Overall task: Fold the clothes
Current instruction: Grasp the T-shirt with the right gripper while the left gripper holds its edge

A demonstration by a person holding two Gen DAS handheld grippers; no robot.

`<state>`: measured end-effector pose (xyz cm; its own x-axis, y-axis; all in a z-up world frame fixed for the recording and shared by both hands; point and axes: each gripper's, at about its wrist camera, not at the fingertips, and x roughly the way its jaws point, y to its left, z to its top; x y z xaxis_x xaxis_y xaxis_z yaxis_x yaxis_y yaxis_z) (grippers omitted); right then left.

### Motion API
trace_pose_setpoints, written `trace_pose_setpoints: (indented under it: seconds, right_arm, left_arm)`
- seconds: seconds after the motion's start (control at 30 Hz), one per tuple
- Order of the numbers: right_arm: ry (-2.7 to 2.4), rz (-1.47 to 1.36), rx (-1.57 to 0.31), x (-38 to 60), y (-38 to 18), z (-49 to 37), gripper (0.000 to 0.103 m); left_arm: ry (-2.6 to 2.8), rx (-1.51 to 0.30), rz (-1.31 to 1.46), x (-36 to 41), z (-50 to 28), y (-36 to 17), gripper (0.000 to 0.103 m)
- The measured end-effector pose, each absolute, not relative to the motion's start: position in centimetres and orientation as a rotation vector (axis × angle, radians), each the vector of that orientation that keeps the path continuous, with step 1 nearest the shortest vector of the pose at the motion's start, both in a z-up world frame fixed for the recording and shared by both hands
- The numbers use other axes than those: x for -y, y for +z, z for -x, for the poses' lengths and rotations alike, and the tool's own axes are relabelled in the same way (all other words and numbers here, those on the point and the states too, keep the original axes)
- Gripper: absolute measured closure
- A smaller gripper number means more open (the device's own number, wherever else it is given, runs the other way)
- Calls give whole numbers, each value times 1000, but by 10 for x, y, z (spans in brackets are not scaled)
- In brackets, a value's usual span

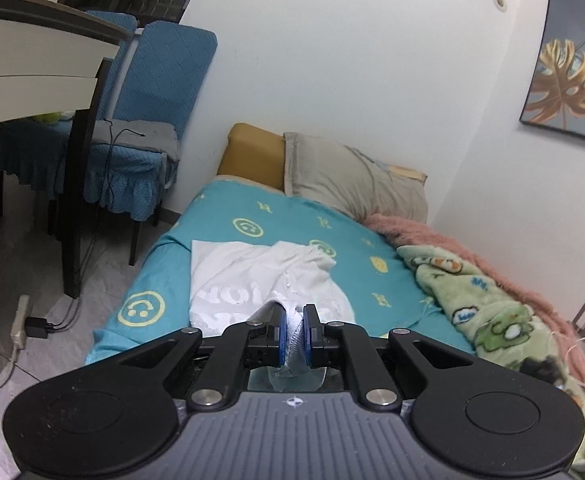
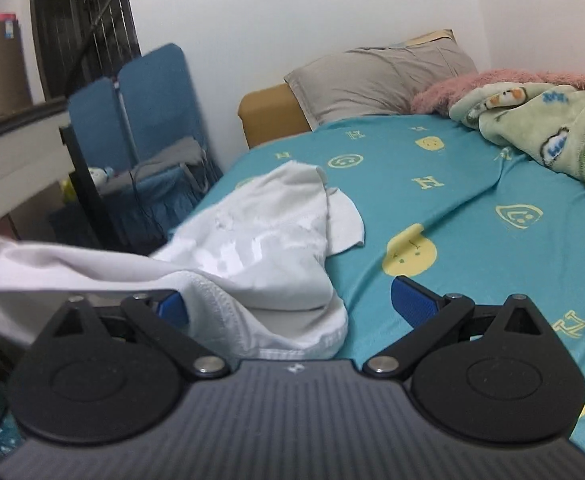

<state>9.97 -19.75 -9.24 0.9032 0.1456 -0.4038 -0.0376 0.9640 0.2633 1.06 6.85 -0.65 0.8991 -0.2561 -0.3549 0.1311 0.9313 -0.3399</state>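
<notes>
A white T-shirt [image 1: 252, 276] with pale lettering lies crumpled on the teal bed sheet [image 1: 356, 240]. My left gripper [image 1: 295, 330] is shut on a bunched edge of the shirt, lifting it slightly. In the right wrist view the same shirt [image 2: 260, 240] drapes across the bed's near left side and over my left finger. My right gripper [image 2: 292, 304] is open, its blue pads [image 2: 412, 300] wide apart, with the shirt's hem lying between them, not clamped.
A grey pillow [image 1: 352, 176] and tan headboard block [image 1: 252, 152] are at the far end. A green cartoon blanket [image 1: 492, 300] over a pink one lies along the right. Blue-covered chairs [image 1: 148, 120], a table leg [image 1: 80, 200] and a power strip [image 1: 20, 320] stand left of the bed.
</notes>
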Motion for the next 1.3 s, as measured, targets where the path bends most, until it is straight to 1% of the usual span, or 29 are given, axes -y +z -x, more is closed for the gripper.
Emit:
trace_pose_setpoints:
  seconds: [0.13,0.17,0.2,0.23,0.27,0.3,0.37,0.43,0.5,0.6,0.67,0.73,0.8,0.83,0.9,0.97,1.07,1.2,1.23,1.3]
  right_arm:
    - [108,-236,-526,191,-102,-108,1]
    - [112,-231,-552,189,-106,-109,4]
    - [104,-218,-565,187,-108,-108,14]
    - [94,-194,-578,184,-107,-107,19]
    - [84,-171,-591,181,-107,-107,30]
    - [70,-145,-597,179,-107,-106,33]
    - [37,-103,-599,179,-104,-104,33]
    - [-17,-105,-553,183,-95,-98,33]
    - [-86,-95,-465,191,-83,-88,33]
    - [-183,-48,-270,196,-60,-68,31]
    - [-200,-45,-219,201,-52,-62,30]
    - [-194,-49,-271,204,-56,-67,30]
    - [-165,-73,-387,207,-67,-78,32]
    - [-128,-100,-453,209,-75,-85,37]
    - [-70,-111,-552,205,-87,-94,73]
    - [-26,-101,-588,198,-93,-95,91]
    - [23,-101,-559,191,-86,-93,95]
    - [71,-142,-513,194,-76,-90,97]
    - [79,-152,-513,194,-75,-90,97]
    - [95,-172,-513,194,-72,-90,97]
  left_arm:
    - [-187,-401,300,-63,-14,-8,94]
    - [-183,-399,296,-62,-15,-9,94]
    - [-179,-397,293,-61,-15,-9,94]
    - [-175,-396,290,-60,-16,-9,94]
    - [-172,-396,289,-60,-15,-9,94]
    - [-168,-395,288,-59,-15,-9,94]
    - [-163,-391,286,-59,-14,-9,94]
    - [-164,-375,284,-57,-11,-7,94]
    - [-168,-356,285,-57,-8,-4,94]
    - [-171,-338,299,-57,-5,-2,94]
    - [-166,-329,299,-57,-4,0,94]
    - [-162,-327,302,-58,-4,0,94]
    - [-151,-353,302,-59,-7,-2,94]
    - [-144,-372,299,-60,-9,-5,94]
    - [-132,-419,294,-62,-15,-11,94]
    - [-117,-478,291,-62,-21,-18,94]
    - [-85,-559,297,-69,-31,-30,94]
    - [-62,-663,317,-78,-43,-46,92]
    - [-57,-686,320,-79,-45,-49,88]
    - [-47,-726,318,-80,-48,-56,76]
